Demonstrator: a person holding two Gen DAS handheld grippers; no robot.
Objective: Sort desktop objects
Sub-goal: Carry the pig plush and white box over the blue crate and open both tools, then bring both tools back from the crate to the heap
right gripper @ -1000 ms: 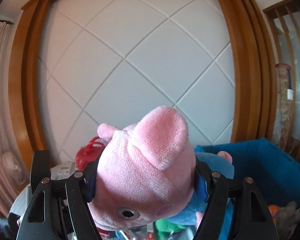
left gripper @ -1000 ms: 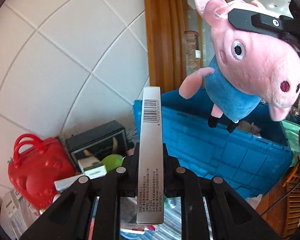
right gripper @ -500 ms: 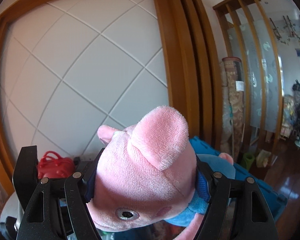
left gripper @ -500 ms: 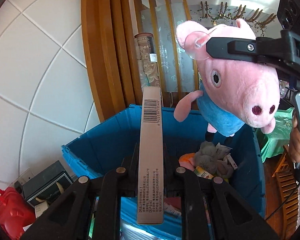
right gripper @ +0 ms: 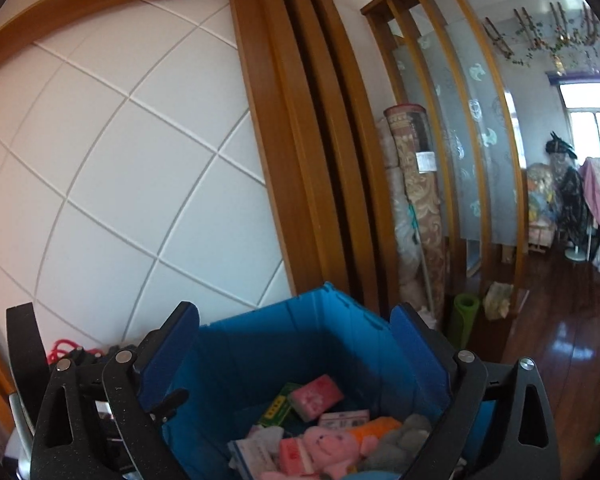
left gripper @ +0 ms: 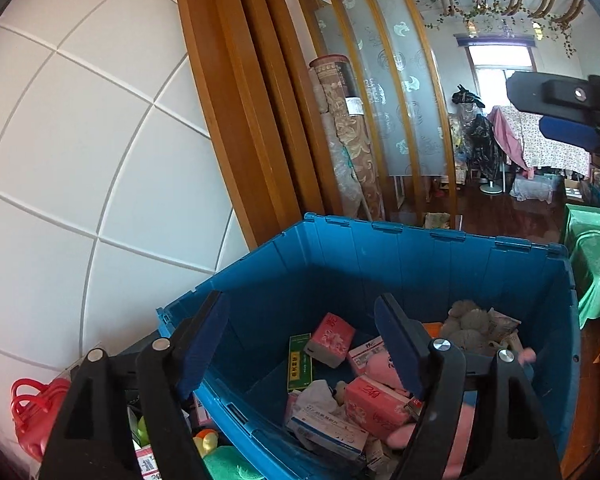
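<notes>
A lived-in home: rolled carpet [right gripper: 416, 208], wooden floor [right gripper: 560, 320], clothes rack [left gripper: 536, 140] by the window

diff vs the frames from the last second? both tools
Both tools let go. The left tool released the long barcode box and now stands open and empty over the blue bin. The right tool dropped the pink pig plush, which now lies in the bin among the boxes. The bin and the red bag beside it stayed put.
</notes>
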